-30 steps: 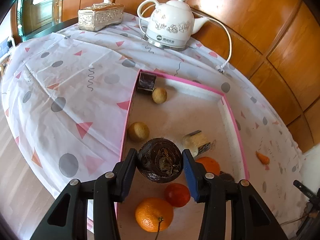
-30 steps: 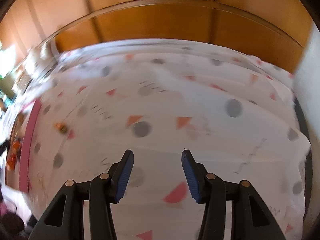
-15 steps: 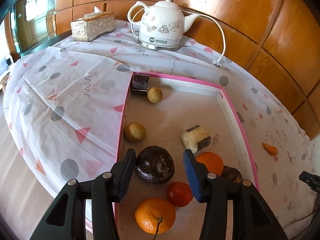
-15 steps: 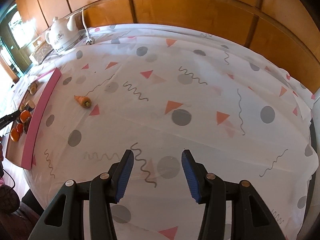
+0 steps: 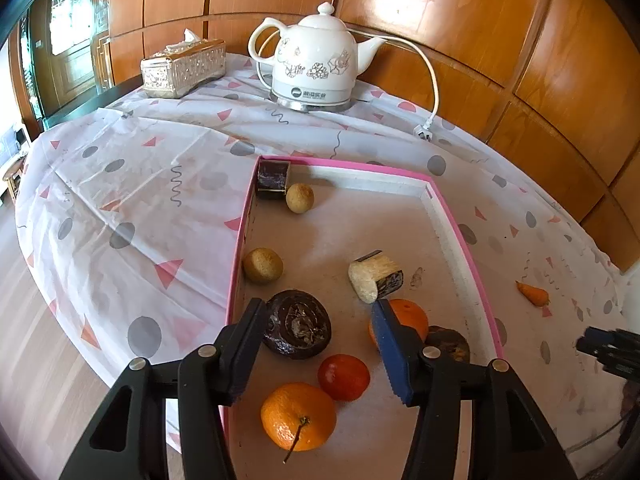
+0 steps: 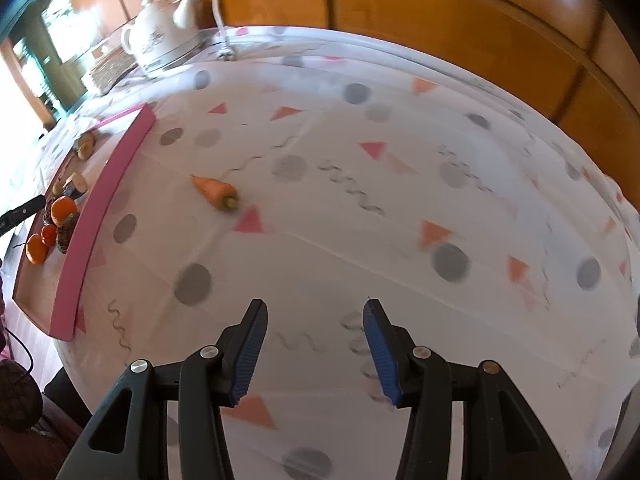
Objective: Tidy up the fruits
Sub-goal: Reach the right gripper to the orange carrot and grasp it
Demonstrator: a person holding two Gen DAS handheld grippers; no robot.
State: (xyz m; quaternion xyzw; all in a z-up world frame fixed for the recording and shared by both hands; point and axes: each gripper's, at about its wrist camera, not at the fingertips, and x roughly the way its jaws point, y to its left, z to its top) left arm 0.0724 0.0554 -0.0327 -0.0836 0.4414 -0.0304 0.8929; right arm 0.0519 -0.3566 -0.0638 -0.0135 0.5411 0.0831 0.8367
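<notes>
A pink-rimmed tray (image 5: pixel 460 236) on the patterned cloth holds oranges (image 5: pixel 298 416), a small red fruit (image 5: pixel 344 376), two tan round fruits (image 5: pixel 262 266) and cut cane pieces (image 5: pixel 376 276). A dark purple fruit (image 5: pixel 298 324) lies on the tray floor between the fingers of my left gripper (image 5: pixel 317 308). Its jaws are opening; the right pad stands clear of the fruit. A carrot piece (image 6: pixel 216 192) lies on the cloth right of the tray. My right gripper (image 6: pixel 315 306) hangs open over bare cloth, below and right of the carrot, with nothing between its fingers.
A white electric kettle (image 5: pixel 316 68) with its cord and plug (image 5: pixel 424 132) stands behind the tray, with a silver tissue box (image 5: pixel 182 68) to its left. Wooden wall panels curve around the table's far side. The cloth drops off the table edge at the left.
My left jaws have widened and let go of the dark purple fruit, which now rests on the tray floor. My right gripper has swung across the cloth, bringing the carrot and tray closer in its view.
</notes>
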